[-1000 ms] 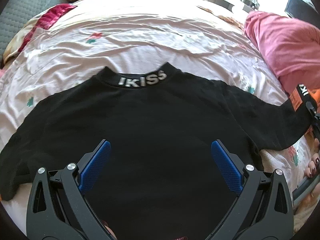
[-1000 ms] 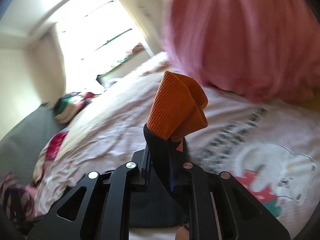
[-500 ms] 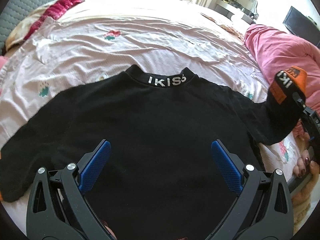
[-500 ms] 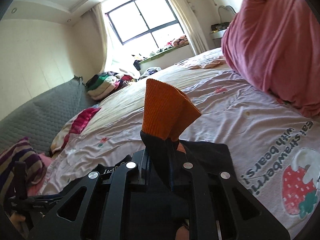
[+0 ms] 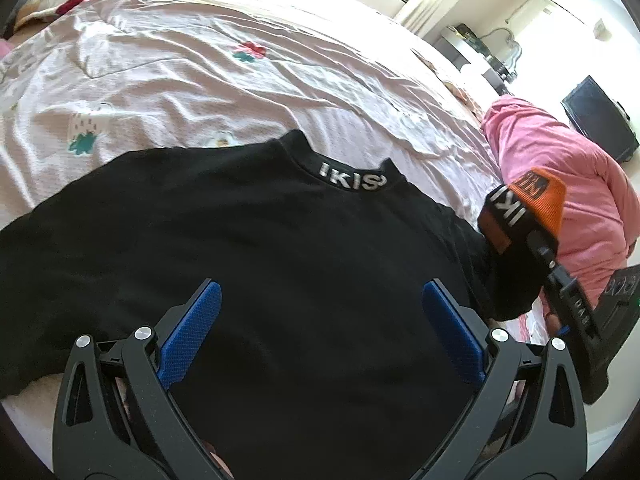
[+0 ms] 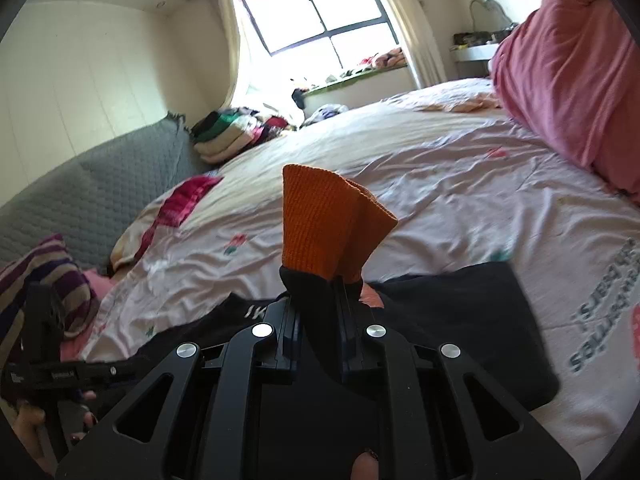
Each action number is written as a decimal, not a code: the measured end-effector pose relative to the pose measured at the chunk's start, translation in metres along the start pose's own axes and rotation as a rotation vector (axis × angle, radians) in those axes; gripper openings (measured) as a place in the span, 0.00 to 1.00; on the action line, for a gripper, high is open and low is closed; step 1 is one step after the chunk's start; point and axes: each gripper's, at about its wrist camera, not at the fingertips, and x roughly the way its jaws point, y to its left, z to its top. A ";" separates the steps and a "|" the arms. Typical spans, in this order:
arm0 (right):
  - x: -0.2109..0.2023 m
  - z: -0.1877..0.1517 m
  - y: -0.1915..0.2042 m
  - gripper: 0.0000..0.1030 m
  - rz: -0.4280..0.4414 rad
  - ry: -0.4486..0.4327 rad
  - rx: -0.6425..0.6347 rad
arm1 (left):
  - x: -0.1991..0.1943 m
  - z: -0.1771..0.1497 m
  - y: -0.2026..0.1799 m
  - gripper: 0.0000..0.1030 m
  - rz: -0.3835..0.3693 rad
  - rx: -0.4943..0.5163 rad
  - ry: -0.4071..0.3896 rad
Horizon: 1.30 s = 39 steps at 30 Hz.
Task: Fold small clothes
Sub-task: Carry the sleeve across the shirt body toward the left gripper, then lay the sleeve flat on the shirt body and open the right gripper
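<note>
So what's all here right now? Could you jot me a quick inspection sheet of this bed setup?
Surface: bed sheet, pale, wrinkled, with small prints.
Job's things: black top lying flat, neck lettering showing; its orange cuff is lifted.
Clutter: pink duvet at the side; folded clothes pile far off.
Claws: left claw open above the top; right claw shut on the sleeve just below the cuff.
Cables: nothing seen.
Surroundings: window, grey quilted cover.

Pink duvet [image 5: 568,184] lies bunched on the printed bedsheet [image 5: 208,60].
</note>
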 end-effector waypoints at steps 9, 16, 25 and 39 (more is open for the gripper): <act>0.028 -0.021 0.040 0.14 0.040 0.075 -0.055 | -0.007 0.011 0.019 0.92 -0.014 -0.058 -0.022; 0.040 -0.036 0.064 0.20 0.082 0.138 -0.087 | -0.005 0.014 0.032 0.92 -0.053 -0.113 -0.017; 0.025 -0.047 0.063 0.45 0.108 0.156 -0.102 | 0.014 0.005 0.038 0.91 -0.189 -0.170 0.033; -0.011 -0.050 -0.005 0.52 -0.047 0.154 0.008 | 0.051 -0.022 0.018 0.78 -0.126 -0.115 0.131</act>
